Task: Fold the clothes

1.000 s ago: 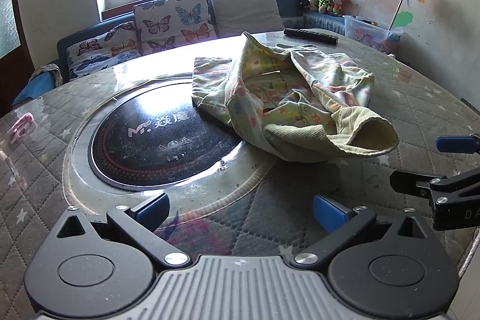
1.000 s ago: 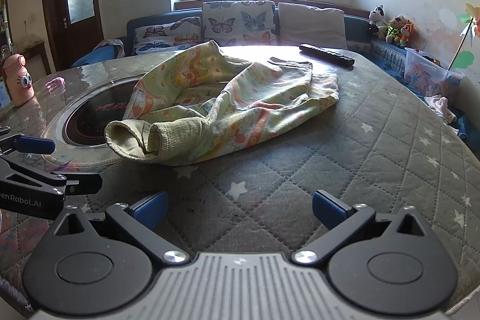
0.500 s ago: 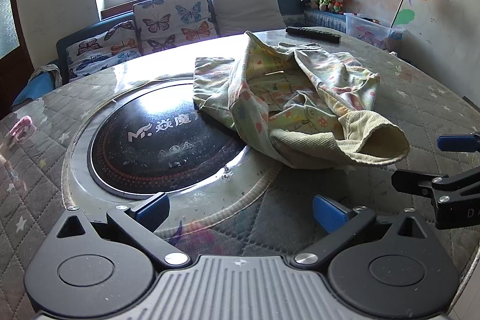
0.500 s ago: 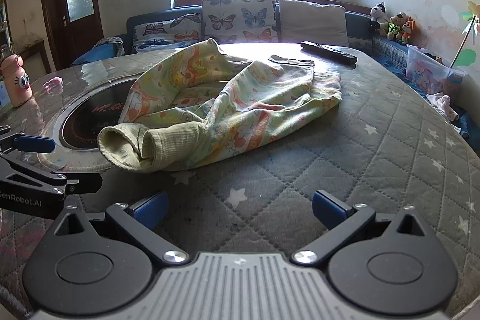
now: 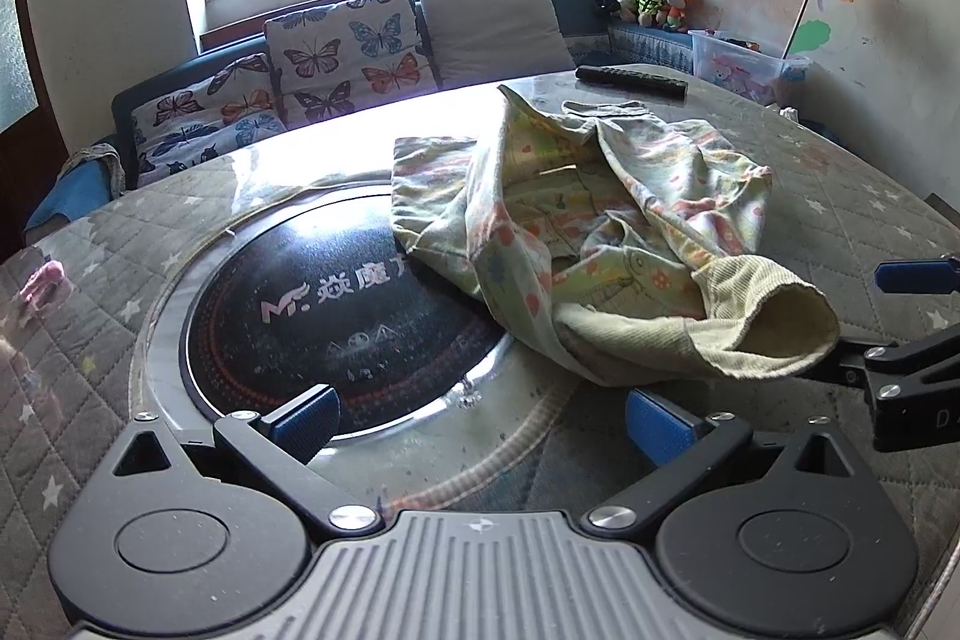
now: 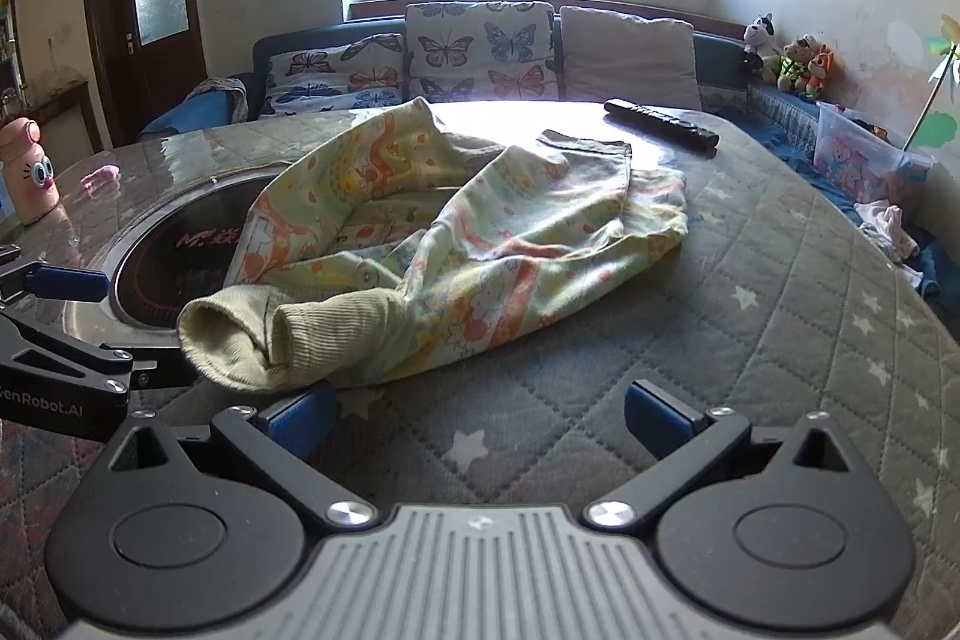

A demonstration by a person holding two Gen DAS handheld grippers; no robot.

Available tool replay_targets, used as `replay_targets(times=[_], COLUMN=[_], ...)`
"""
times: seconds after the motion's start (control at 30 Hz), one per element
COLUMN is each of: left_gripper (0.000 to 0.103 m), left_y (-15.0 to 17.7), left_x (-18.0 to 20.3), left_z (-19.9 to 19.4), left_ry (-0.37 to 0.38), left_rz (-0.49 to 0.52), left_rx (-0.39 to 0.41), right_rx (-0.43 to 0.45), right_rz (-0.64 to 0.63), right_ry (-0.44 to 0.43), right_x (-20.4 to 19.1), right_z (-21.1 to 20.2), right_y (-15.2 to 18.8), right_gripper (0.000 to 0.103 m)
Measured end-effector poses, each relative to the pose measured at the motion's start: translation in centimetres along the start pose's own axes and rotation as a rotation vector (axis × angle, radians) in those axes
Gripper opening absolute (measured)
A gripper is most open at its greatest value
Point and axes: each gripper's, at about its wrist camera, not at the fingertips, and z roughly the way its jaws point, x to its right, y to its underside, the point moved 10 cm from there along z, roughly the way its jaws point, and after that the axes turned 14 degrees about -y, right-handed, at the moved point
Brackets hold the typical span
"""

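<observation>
A crumpled child's garment (image 5: 606,232) in pale yellow-green with an orange print is observed lying in a heap on the round quilted table (image 6: 780,340). Part of it is draped over the edge of the black glass cooktop (image 5: 336,316) set into the table's centre. Its ribbed cuffs (image 6: 288,334) are turned toward both cameras.

The left gripper (image 5: 483,418) is held low over the near rim of the cooktop with its blue fingers (image 5: 303,415) spread wide; nothing is gripped. The right gripper (image 6: 477,415) is likewise spread wide and empty, with its left finger (image 6: 297,415) just beside the cuffs; contact cannot be confirmed.

A remote control (image 6: 660,122) is noted at the far edge of the table, well apart from the garment. A pink bottle (image 6: 29,172) is seen at the left
</observation>
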Motion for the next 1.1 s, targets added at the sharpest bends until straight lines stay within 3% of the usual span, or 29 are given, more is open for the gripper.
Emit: replay_targets(times=[0.73, 1.1], left_gripper=[0.103, 0.102], left_y=[-2.1, -6.6], left_x=[-1.0, -1.3], left_z=[1.0, 2.5], left_ry=[-0.015, -0.035], left_rz=[0.008, 0.031], left_rx=[0.016, 0.074], right_rx=[-0.005, -0.014], right_rz=[-0.02, -0.022], right_ry=[0.034, 0.015], right_x=[1.9, 3.8], right_z=[0.4, 2.9], right_y=[-2.1, -5.8], right_gripper=[0.103, 0.103])
